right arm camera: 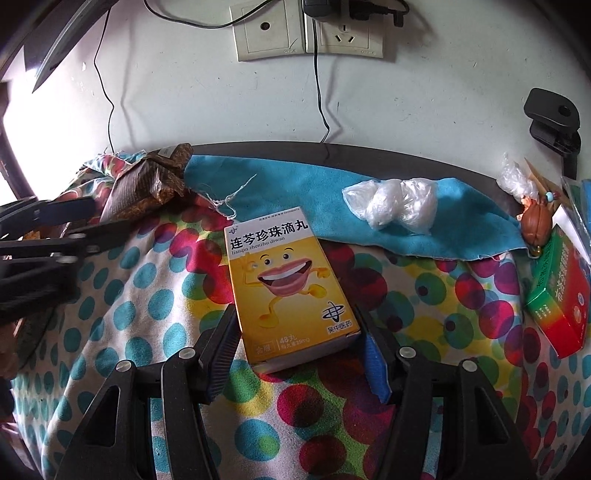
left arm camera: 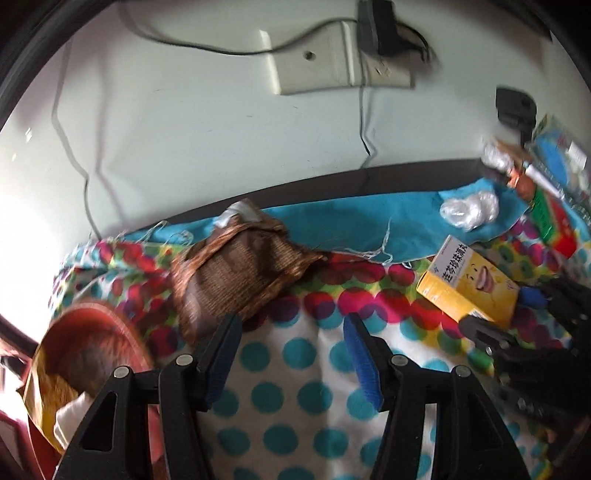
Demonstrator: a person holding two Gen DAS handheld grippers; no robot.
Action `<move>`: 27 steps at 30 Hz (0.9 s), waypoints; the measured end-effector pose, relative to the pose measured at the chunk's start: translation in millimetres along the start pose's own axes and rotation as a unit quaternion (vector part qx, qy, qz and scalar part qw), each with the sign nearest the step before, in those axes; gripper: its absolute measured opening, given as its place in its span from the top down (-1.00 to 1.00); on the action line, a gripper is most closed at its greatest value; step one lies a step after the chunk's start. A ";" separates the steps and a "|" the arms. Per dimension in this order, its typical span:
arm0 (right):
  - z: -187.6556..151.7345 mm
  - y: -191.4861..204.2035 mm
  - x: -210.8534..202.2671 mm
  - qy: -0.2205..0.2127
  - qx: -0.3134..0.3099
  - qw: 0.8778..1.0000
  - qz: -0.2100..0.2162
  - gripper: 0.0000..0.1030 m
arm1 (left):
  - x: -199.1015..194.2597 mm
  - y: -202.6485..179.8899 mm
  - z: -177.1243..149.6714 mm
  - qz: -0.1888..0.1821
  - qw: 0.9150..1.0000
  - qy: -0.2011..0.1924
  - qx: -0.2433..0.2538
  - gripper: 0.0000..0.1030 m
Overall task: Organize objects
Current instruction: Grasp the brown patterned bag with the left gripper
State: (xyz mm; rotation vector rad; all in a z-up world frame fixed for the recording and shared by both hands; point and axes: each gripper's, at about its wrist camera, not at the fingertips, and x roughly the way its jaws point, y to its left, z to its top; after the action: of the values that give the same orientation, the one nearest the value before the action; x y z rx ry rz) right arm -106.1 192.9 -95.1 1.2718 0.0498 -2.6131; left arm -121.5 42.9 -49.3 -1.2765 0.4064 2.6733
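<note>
A yellow medicine box (right arm camera: 291, 284) with a cartoon mouth lies on the polka-dot cloth (right arm camera: 122, 302). My right gripper (right arm camera: 297, 339) is shut on its near end, a pad against each long side. The left wrist view shows the same box (left arm camera: 469, 280) at the right, held in the right gripper (left arm camera: 506, 314). My left gripper (left arm camera: 290, 343) stands open over the dotted cloth (left arm camera: 280, 398) with nothing between its fingers. Just beyond its left finger lies a brown woven packet (left arm camera: 236, 269). The left gripper (right arm camera: 85, 221) shows at the left edge of the right wrist view.
A red bowl (left arm camera: 92, 343) holding packets sits at the near left. On the blue cloth (right arm camera: 295, 184) lies a crumpled clear plastic bag (right arm camera: 391, 206). A green-and-red box (right arm camera: 557, 291) and a small brown trinket (right arm camera: 537, 225) are at the right. The wall with sockets (right arm camera: 306, 33) and cables is behind.
</note>
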 end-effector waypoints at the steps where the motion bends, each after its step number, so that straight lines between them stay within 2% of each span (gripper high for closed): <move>1: 0.1 -0.2 0.0 0.000 0.001 1.000 0.001 -0.14 | 3.8 -5.1 2.2 0.007 1.000 -0.002 0.008 -0.15; 9: 0.5 -0.9 -0.6 -0.001 0.005 1.000 0.009 -0.17 | 34.0 -24.5 12.3 0.090 0.994 0.008 0.065 -0.15; 13: -0.7 -1.6 -1.2 -0.001 0.006 1.000 0.012 -0.19 | 46.6 -17.1 16.3 0.108 0.993 0.013 0.053 -0.15; 17: -2.9 -2.7 -4.5 -0.002 0.007 1.000 0.014 -0.20 | 55.6 -11.9 21.2 0.125 0.991 0.003 0.054 -0.16; 24: -1.7 -2.0 -4.2 -0.002 0.007 1.000 0.016 -0.22 | 66.7 2.7 32.9 0.155 0.988 -0.009 0.026 -0.16; 27: -1.9 -1.4 -4.6 -0.002 0.007 1.000 0.017 -0.23 | 70.3 10.3 37.1 0.159 0.987 -0.009 0.013 -0.26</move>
State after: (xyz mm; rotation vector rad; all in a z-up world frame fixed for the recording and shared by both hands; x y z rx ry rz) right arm -102.3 195.3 -92.8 1.2621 0.0099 -2.5920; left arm -195.4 45.9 -80.0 -1.2732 0.6935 2.9217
